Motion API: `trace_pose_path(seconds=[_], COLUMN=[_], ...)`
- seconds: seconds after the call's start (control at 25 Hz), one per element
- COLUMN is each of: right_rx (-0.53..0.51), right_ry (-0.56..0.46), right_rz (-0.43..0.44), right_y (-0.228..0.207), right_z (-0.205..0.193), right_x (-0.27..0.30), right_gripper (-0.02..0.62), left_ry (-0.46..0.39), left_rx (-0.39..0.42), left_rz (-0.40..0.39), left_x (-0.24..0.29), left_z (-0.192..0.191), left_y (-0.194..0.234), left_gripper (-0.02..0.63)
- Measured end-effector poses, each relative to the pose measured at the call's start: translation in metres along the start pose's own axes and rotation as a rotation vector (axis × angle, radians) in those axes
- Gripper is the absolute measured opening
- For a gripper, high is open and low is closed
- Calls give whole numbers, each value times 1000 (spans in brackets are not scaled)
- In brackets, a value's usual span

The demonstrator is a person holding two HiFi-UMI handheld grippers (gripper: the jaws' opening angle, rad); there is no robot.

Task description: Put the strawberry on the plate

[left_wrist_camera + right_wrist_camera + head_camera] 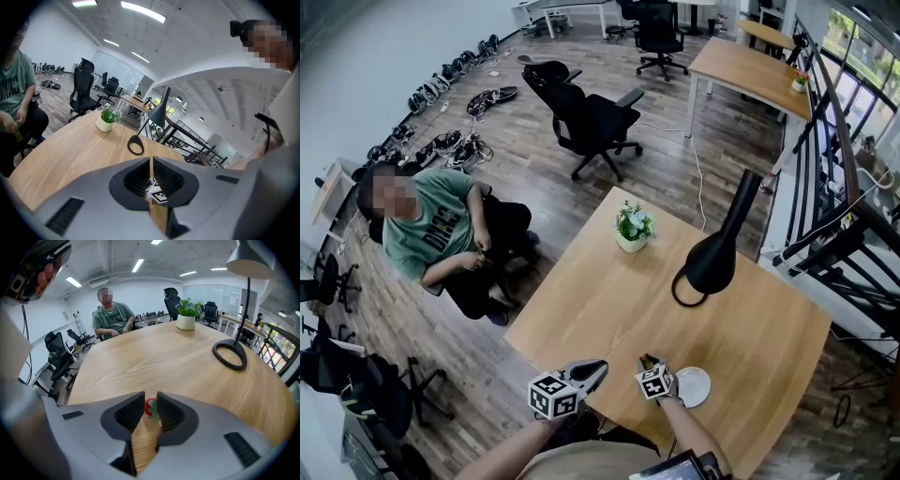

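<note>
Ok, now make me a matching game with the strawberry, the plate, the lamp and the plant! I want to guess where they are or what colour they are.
Things:
1. strawberry
2. plate
3. lamp
4. plant

Match each with:
A. black
B. in a white pot
C. held in the right gripper
D. white, round and bare

Pairs: 1-C, 2-D, 3-A, 4-B
</note>
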State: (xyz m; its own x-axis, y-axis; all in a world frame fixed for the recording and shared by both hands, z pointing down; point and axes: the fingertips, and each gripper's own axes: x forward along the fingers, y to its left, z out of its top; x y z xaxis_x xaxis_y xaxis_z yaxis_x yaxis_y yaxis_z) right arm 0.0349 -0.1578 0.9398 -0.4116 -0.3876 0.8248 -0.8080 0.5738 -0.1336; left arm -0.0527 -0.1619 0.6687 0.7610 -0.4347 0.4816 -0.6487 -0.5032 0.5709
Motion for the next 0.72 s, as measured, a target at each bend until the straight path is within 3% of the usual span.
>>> trace_pose_path(seconds=[0.72], right_rx=[56], right_ry=[-33], right_rz=[-33], right_y=[-3], right_z=[-4], right_x=[-3], right_gripper=[57], left_ry=[-6], left_rx=[-3], left_rz=[6], left_x=[-13], left_z=[-7], left_y=[2], left_gripper=[5])
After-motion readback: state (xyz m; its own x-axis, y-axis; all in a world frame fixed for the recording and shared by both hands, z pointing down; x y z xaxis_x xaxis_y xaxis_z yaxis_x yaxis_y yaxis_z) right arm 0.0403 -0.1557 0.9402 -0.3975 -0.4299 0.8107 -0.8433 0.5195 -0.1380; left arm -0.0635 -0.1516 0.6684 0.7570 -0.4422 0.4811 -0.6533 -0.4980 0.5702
